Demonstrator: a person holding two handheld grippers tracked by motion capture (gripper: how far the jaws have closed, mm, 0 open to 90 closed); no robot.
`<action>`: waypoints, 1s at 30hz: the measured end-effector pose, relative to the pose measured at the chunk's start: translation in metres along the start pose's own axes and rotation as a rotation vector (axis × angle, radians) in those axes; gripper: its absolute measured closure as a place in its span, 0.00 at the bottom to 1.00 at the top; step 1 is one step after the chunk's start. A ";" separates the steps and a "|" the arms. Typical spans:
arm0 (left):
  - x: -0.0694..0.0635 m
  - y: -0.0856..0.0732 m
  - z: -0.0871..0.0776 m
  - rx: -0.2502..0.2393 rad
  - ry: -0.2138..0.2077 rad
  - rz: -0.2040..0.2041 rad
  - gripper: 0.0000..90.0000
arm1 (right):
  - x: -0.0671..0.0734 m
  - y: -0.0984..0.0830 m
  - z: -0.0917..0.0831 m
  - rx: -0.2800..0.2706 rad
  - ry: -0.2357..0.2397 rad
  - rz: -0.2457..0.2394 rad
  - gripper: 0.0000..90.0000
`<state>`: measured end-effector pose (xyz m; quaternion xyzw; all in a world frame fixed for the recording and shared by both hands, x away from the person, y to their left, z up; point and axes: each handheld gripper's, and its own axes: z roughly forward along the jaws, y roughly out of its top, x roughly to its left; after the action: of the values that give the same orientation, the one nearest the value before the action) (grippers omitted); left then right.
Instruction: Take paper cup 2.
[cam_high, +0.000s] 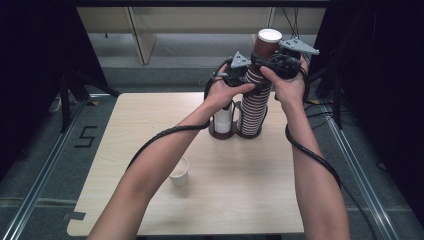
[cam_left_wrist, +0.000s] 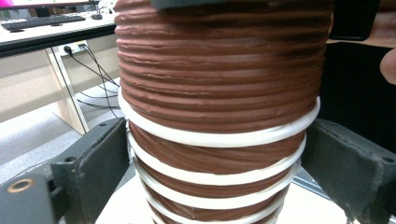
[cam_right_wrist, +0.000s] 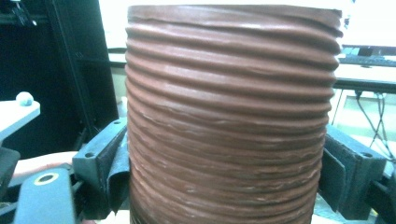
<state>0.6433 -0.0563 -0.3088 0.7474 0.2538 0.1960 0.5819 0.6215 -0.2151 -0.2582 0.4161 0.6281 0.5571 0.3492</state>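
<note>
An upright brown cup stack (cam_high: 256, 100) stands in a holder (cam_high: 222, 131) at the table's (cam_high: 250, 190) far edge; the left gripper (cam_high: 246, 76) clamps the stack and the right gripper (cam_high: 270, 59) clamps its raised top cup (cam_high: 265, 46), hands hiding the join.

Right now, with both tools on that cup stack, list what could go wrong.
1. The top brown cup, gripped by the right tool, may drag nested cups up rather than separate.
2. The tall stack, clamped by the left tool, could tilt in its holder.
3. A hard squeeze may crush the ribbed wall.
</note>
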 end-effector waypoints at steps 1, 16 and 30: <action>0.000 0.000 0.000 0.000 0.001 0.002 0.09 | 0.000 0.000 0.000 -0.001 0.000 0.016 0.19; -0.001 0.000 0.000 0.004 0.002 0.003 0.09 | -0.002 0.003 -0.001 0.015 0.007 0.023 0.19; 0.000 0.000 0.000 0.006 0.003 0.008 0.10 | -0.001 0.005 -0.001 0.013 -0.001 0.032 0.19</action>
<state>0.6432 -0.0569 -0.3084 0.7498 0.2521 0.1989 0.5786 0.6216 -0.2162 -0.2528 0.4285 0.6248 0.5585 0.3378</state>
